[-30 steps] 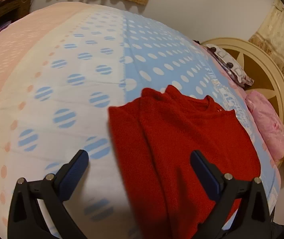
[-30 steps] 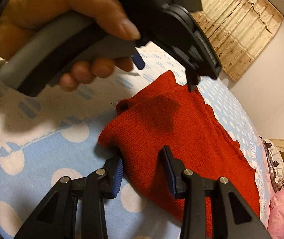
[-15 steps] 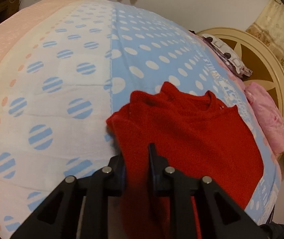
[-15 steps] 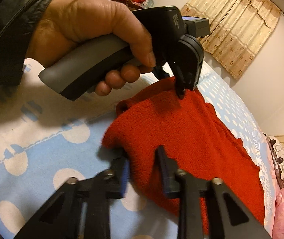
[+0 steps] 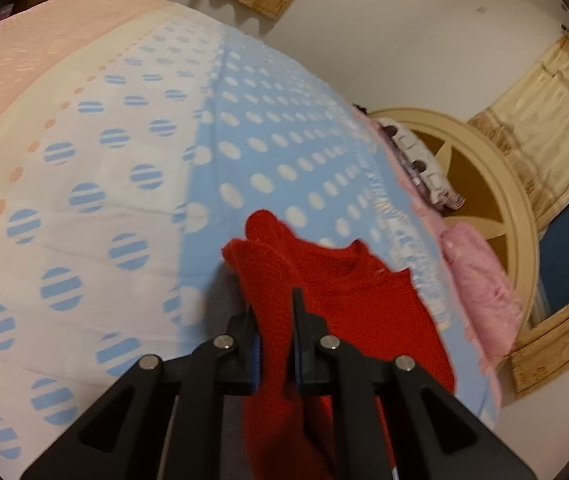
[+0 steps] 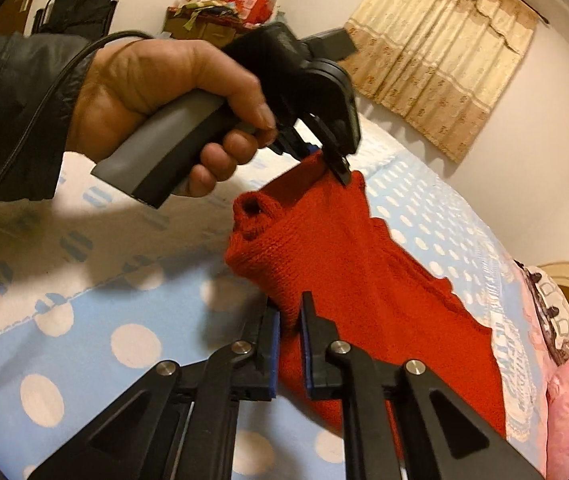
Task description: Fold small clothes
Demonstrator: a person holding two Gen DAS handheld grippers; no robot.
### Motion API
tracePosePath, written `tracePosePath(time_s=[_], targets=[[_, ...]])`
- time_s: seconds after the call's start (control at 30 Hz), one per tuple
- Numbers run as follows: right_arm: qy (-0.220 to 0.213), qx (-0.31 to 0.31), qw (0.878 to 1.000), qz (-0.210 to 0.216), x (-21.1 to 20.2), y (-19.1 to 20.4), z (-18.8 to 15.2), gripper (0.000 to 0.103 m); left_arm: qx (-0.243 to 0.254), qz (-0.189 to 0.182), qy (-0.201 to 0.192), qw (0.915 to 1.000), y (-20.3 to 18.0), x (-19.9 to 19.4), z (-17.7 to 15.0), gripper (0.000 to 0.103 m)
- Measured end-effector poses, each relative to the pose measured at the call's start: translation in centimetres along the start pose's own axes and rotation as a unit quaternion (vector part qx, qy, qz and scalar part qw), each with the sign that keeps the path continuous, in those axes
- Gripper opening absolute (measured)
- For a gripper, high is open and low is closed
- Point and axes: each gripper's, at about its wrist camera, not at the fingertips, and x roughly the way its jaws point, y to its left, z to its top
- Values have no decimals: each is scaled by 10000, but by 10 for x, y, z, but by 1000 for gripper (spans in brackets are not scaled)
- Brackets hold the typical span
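A second ago the left gripper (image 5: 275,332) was spread wide over the red knitted garment (image 6: 348,276) and the right gripper (image 6: 289,336) stood partly open at its near edge; now both sets of jaws are seen clamped on folds of that knit, each with red fabric pinched between the blue pads. In the right wrist view the left gripper, held in a hand (image 6: 172,92) at the upper left of the frame, is shown gripping the upper corner of the garment at centre frame, and that corner is drawn up off the bed (image 6: 84,344) — the edge between the two grips hangs taut rather than lying flat. The rest of the garment is still spread on the dotted blue cover, running towards the lower right of the frame, near the pink pillow (image 5: 480,292). From this it is judged that the grasp is complete and a fold is being started — the lifted edge would next be carried over the part left lying.
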Motion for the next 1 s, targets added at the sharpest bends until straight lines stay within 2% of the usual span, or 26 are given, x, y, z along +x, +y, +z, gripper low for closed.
tracePosePath(time_s=[0.2,0.5,0.7,1.0], targets=[[-175,407,9989,-161,-18,-30,-4,8,17,-244,-115,9996,-24,3,7,11],[-307,905,9945,-418,-33,-65,-15,7,345,-495,-208,9980,-79,15,18,11],[-262,1269,9898,-585,-40,-86,-31,7,538,-662,-126,9963,-118,42,21,11],[-18,1829,9805,-716,-39,-130,-62,7,663,-772,201,9946,-153,96,17,11]])
